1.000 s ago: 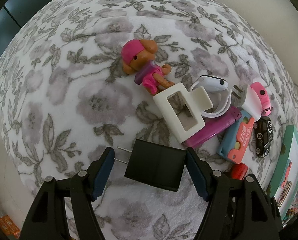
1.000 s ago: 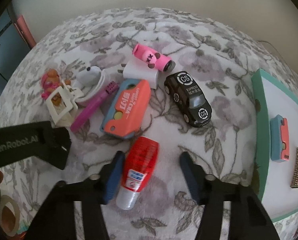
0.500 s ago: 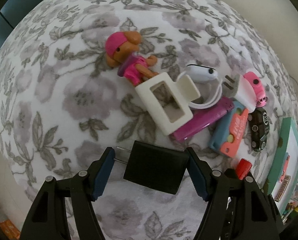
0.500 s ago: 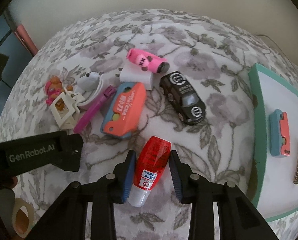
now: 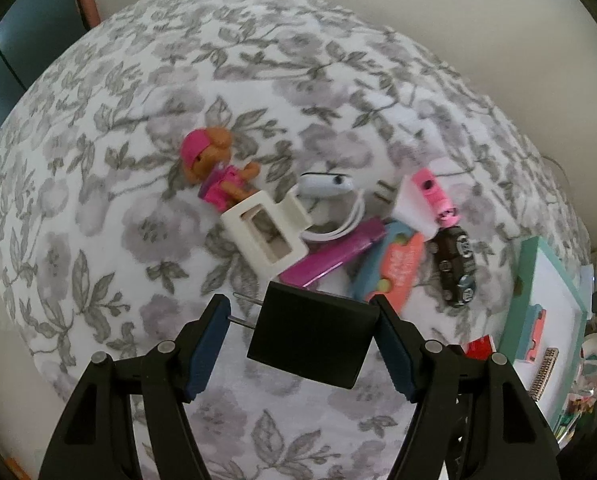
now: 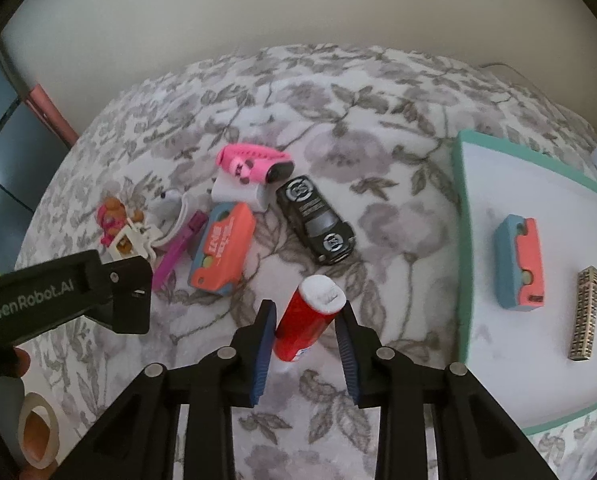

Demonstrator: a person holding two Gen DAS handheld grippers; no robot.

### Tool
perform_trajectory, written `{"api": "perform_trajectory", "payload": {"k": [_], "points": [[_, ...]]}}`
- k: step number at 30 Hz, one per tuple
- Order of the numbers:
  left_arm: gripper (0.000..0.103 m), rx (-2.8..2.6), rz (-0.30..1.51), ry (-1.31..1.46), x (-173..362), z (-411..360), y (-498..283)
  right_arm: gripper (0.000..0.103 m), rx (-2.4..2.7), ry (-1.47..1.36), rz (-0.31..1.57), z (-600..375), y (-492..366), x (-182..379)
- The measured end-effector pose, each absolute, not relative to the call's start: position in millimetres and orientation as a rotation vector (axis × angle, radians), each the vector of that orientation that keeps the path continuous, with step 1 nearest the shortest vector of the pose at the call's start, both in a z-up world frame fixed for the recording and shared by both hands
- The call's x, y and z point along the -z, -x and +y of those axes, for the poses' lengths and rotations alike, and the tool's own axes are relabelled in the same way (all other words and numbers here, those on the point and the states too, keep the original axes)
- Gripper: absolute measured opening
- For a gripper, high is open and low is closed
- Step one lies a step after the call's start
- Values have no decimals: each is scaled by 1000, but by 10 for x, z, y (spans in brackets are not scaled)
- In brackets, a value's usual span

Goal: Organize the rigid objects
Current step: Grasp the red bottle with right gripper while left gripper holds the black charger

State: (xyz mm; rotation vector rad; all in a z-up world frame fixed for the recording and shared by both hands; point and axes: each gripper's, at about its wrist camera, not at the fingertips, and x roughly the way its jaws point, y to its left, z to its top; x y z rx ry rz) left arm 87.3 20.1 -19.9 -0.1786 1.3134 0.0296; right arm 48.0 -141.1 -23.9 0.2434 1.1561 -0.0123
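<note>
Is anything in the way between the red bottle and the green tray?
Nothing visible blocks it. The red bottle sits in the right gripper, and only bare flowery cloth lies between it and the green tray. The black toy car sits farther back, off that path. The tray's near part looks free.

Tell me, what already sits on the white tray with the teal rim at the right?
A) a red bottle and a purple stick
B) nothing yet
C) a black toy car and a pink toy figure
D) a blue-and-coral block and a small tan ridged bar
D: in the right wrist view the white tray with the teal rim holds the blue-and-coral block and the small tan ridged bar, lying apart.
</note>
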Motion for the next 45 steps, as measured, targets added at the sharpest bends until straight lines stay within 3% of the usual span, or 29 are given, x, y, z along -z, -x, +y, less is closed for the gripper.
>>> {"api": "perform_trajectory", "payload": {"k": [11, 19, 38, 45], "points": [[73, -6, 1299, 150, 154, 67, -878, 29, -2, -221, 1151, -1399, -478, 260], [72, -18, 1313, 156, 212, 119, -900, 29, -14, -169, 1241, -1223, -539, 567], [73, -18, 1366, 114, 392, 1, -928, 29, -7, -60, 1289, -1097, -392, 585], [72, -6, 1335, 128, 282, -21, -917, 29, -3, -137, 1243, -1251, -380, 415]]}}
